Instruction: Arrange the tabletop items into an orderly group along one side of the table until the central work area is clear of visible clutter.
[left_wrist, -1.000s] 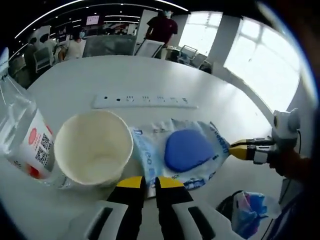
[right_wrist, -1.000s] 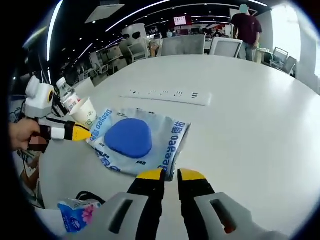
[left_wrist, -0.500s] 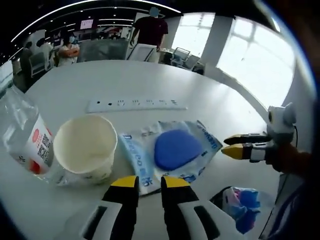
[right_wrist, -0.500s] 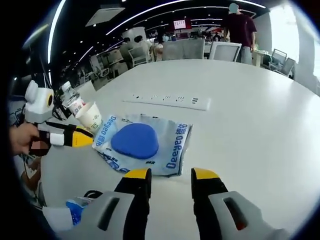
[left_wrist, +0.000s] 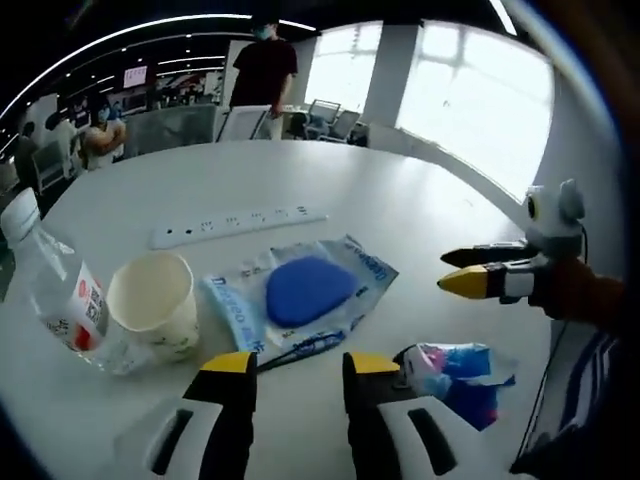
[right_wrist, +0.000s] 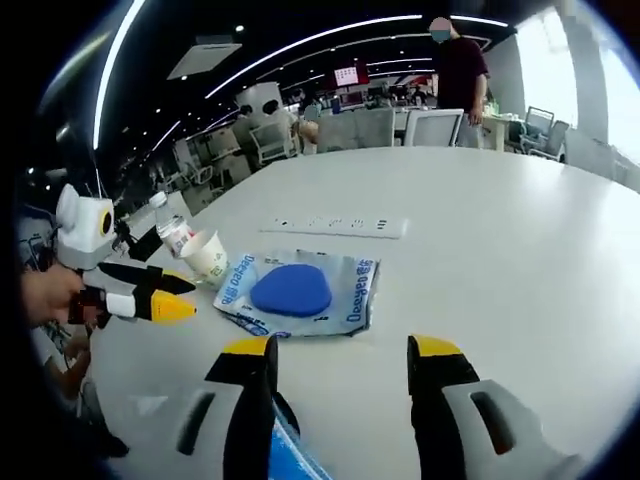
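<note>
While both jaws gape, left gripper (left_wrist: 297, 363) and right gripper (right_wrist: 341, 347) hold nothing.

bright window (left_wrist: 470, 90) glare, sharp centre, strong fisheye bending at edges.

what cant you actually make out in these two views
- Small blue and pink plastic packet: left gripper view, print too small to read; in the right gripper view it is cut off between the right gripper's fingers.
- Clear plastic water bottle: label text too small; its base is hidden by the white paper cup.
- White power strip: sockets too small to count.
- Blue oval pad's white printed wrapper: near edge hidden behind the left gripper.
</note>
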